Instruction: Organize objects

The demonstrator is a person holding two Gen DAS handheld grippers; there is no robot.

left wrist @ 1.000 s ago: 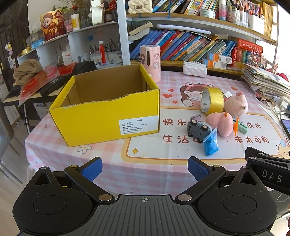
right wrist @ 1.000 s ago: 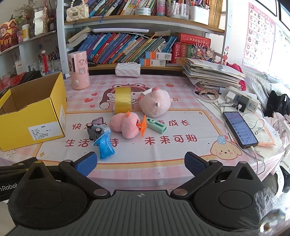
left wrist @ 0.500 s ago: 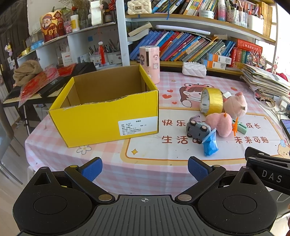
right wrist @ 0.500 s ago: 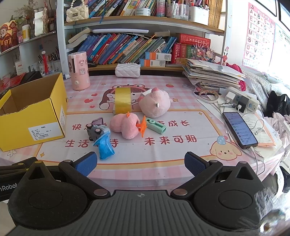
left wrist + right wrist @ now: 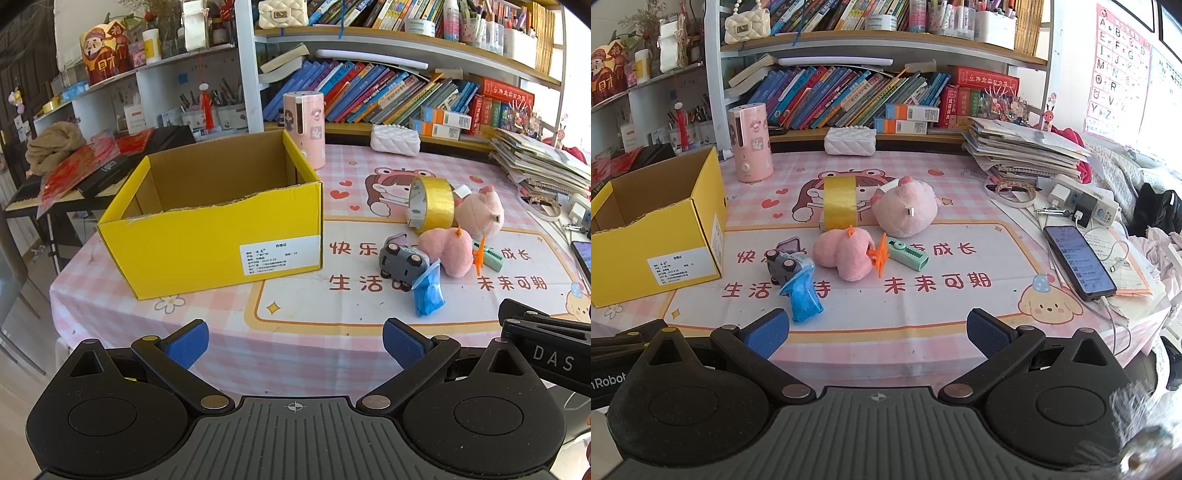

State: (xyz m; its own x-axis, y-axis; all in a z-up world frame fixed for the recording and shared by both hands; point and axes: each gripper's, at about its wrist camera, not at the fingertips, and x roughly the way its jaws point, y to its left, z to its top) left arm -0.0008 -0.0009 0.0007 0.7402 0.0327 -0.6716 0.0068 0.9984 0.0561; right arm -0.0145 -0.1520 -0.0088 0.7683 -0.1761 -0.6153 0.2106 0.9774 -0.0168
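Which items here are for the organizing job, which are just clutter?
Job: yellow box, tape roll, two pink plush toys, toy car, blue packet, green clip.
Clutter: phone, paper stack, pink canister, shelf books.

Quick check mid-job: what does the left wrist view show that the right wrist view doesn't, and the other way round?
Only the left wrist view: the whole inside of the yellow box, with nothing visible in it.

Only the right wrist view: the whole phone on its cable, the power strip and the alphabet poster.

Both: the tape roll, two pink plush toys, grey toy car, blue packet and each gripper open, left, right.
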